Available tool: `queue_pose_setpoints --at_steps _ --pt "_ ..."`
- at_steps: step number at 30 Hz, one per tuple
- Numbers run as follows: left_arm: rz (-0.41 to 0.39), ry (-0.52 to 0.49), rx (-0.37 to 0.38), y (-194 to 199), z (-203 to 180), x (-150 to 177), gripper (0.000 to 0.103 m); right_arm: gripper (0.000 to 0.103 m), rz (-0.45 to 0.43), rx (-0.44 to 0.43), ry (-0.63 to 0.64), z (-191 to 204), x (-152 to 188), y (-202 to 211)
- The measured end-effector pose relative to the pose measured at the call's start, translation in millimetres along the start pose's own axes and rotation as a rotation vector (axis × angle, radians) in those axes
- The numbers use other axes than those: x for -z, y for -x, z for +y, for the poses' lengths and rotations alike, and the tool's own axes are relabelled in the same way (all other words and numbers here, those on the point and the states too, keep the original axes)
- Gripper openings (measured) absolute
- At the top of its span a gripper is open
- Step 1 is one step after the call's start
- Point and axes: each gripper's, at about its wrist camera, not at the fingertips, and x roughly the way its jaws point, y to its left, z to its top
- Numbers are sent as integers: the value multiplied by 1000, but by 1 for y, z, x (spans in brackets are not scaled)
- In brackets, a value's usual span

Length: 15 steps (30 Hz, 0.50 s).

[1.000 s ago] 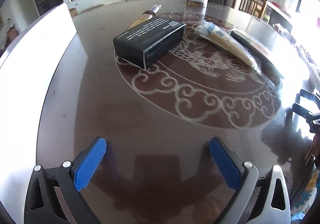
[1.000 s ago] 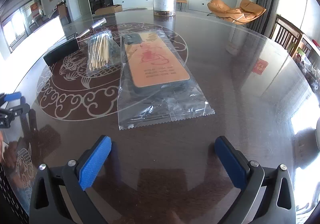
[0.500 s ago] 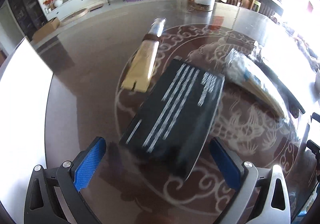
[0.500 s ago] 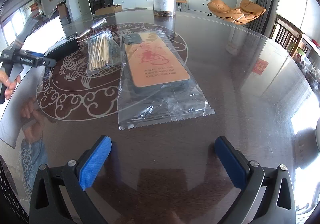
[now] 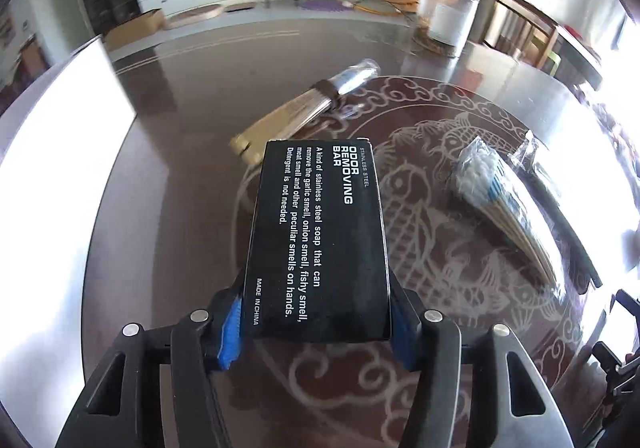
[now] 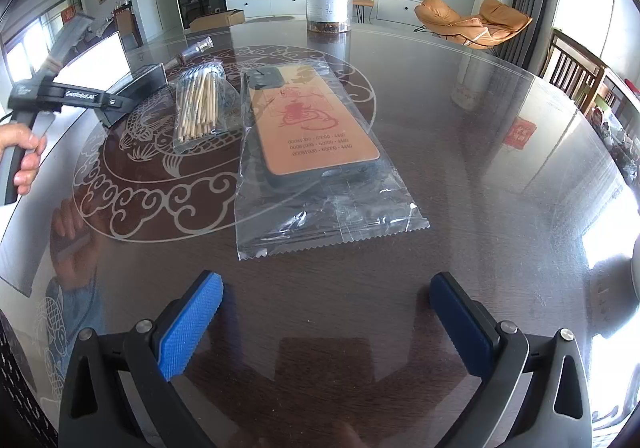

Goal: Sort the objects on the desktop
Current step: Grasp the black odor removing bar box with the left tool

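On the near side of the table (image 6: 500, 135), the left gripper (image 5: 316, 322) has just been closing its jaws and now clamps the black box (image 5: 320, 236). The right gripper (image 6: 324, 320) hangs wide and empty; the swab bag (image 6: 200, 107), phone case (image 6: 312, 127) and jar (image 6: 329, 1) seem yet unsorted.

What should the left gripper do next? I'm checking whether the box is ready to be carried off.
Probably lift it a little, straight up. The left gripper has just closed, and its blue pads press both sides of the black box. The box's far end lies close to the brush, so rising first should avoid dragging into it.

Black odor-bar box (image 5: 318, 240) — white lettering up, lengthwise — beside bagged cotton swabs (image 5: 504, 207) and bagged phone case (image 6: 312, 127).
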Motion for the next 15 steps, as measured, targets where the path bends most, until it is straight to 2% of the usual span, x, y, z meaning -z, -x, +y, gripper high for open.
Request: queue_pose_setpoints --at_steps 8,13,15 --pt "-51 179 -8 49 20 101 58 103 0 0 0 0 0 0" --pt "-61 175 -16 67 18 135 58 103 0 0 0 0 0 0" --pt "-67 164 -29 67 15 139 62 103 0 0 0 0 0 0"
